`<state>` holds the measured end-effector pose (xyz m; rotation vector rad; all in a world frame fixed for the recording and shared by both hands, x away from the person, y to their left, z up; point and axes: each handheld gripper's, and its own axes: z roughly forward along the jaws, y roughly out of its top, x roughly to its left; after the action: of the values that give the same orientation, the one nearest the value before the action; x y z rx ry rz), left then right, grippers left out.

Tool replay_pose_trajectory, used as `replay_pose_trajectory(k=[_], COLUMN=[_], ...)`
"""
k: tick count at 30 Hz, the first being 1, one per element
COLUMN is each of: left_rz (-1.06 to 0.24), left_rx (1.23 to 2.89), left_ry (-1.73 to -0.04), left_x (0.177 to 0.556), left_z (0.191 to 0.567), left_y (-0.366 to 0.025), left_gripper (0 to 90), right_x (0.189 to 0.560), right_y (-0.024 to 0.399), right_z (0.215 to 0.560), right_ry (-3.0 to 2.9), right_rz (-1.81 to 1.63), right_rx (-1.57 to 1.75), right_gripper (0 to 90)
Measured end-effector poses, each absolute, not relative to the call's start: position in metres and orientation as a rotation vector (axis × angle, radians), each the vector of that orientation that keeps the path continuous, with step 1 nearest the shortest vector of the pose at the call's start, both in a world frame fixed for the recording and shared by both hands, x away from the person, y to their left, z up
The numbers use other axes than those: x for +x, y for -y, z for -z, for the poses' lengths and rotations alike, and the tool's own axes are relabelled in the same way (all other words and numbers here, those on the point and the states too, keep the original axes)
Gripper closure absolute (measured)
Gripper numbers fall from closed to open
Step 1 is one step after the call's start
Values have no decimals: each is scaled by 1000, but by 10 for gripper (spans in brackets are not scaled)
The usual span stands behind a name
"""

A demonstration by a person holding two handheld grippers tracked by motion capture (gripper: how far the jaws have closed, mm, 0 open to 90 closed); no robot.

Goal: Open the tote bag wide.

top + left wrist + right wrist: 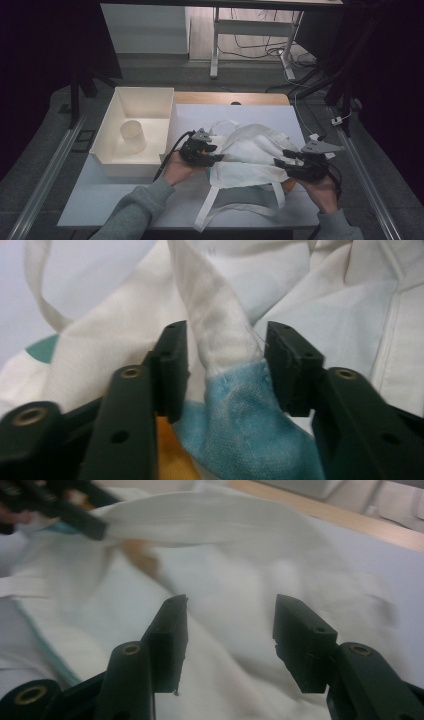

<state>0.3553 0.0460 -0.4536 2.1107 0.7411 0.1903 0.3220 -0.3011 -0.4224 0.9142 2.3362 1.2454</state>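
1. Jaws first: on our left gripper [227,370] they stand apart, with a fold of the white cloth bag [250,155] rising between them; the pads do not press it, so we judge the fold is loose rather than gripped.
2. Our right gripper [230,630] also has its jaws apart, with nothing between them, above the bag's rumpled cloth.
3. In the high view the left gripper [202,150] sits at the bag's left edge and the right gripper [305,162] at its right edge, one hand per side, which suits spreading or arranging the cloth.
4. The bag lies crumpled at the middle of the desk [100,200], its long straps [235,207] trailing toward us; a blue patch [240,415] shows at the fold.
5. Left of the bag sits a white bin [117,160] holding a pale cup [132,135], apart from both grippers.
6. The desk is pale with a wooden far edge; beyond it we see dim floor, cables and another table's legs [215,45].
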Motion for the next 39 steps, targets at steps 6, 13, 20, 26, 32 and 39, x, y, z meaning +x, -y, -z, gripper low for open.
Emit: replay_pose_trajectory(k=[6, 13, 20, 26, 32, 39], left_rz=[-233, -254, -256, -208, -215, -223], left_rx=[2066, 2092, 2169, 2203, 2203, 2188], left_ry=[-713, -713, -737, -752, -765, -789], left_x=[348, 362, 387, 399, 402, 405], left_z=[432, 422, 428, 438, 440, 441], left_y=[-49, -40, -11, -7, -10, -15], left_gripper=[450, 444, 443, 586, 874, 880], right_x=[312, 301, 288, 278, 276, 279], right_y=[256, 223, 214, 200, 179, 158], right_z=[435, 443, 432, 429, 447, 469], right_ry=[-2507, -2608, -2613, -2652, -2730, -2750], right_rz=[-1223, -1184, -1182, -1179, -1099, -890], right_rx=[789, 678, 620, 576, 553, 521], right_gripper=[468, 443, 443, 439, 436, 451])
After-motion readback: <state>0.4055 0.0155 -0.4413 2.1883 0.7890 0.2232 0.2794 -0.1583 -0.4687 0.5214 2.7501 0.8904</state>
